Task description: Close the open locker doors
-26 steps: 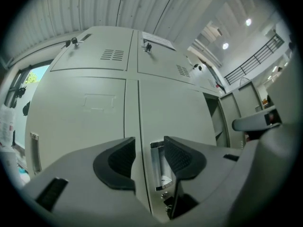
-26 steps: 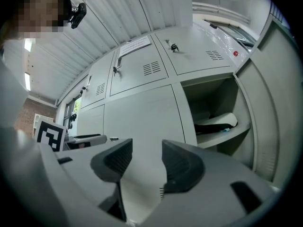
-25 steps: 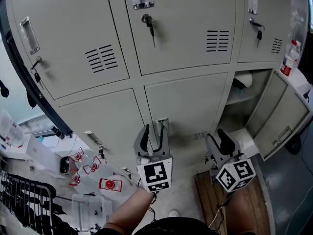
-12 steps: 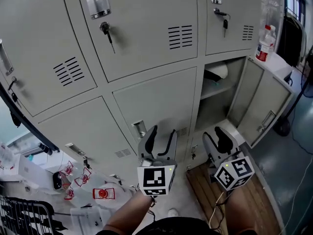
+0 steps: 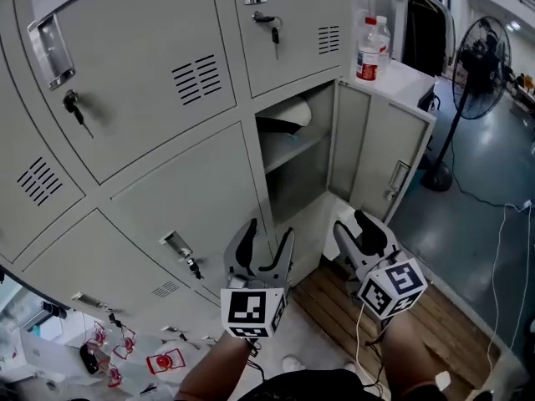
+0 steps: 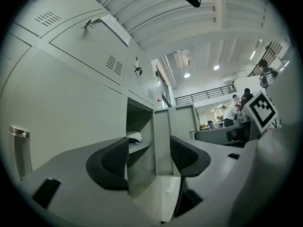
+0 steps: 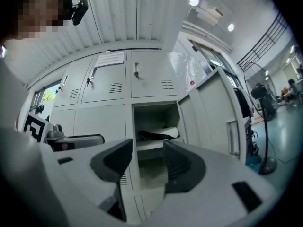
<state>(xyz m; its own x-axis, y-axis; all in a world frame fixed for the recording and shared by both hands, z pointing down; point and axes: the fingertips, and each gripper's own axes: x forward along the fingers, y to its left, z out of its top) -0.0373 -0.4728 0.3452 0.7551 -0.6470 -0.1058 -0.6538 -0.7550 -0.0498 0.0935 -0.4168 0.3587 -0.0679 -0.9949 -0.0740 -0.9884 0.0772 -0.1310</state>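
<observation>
Open locker door (image 5: 380, 161) stood swung out at the right of the locker bank (image 5: 167, 190), ahead of both grippers. Left gripper (image 5: 266, 247) jaws were opening, nothing between them; right gripper (image 5: 354, 230) jaws stood apart, empty.

Pale grey lockers (image 5: 184, 182) with slotted vents; brown wooden boards (image 5: 334, 303); dark blue-grey floor (image 5: 476, 224); black fan (image 5: 481, 53); clear, red-labelled bottle (image 5: 368, 50).

Left gripper (image 5: 267, 232) now clear of the closed door's handle (image 5: 177, 245), jaws mid-opening, empty; open locker door (image 5: 380, 153) nearer centre.
</observation>
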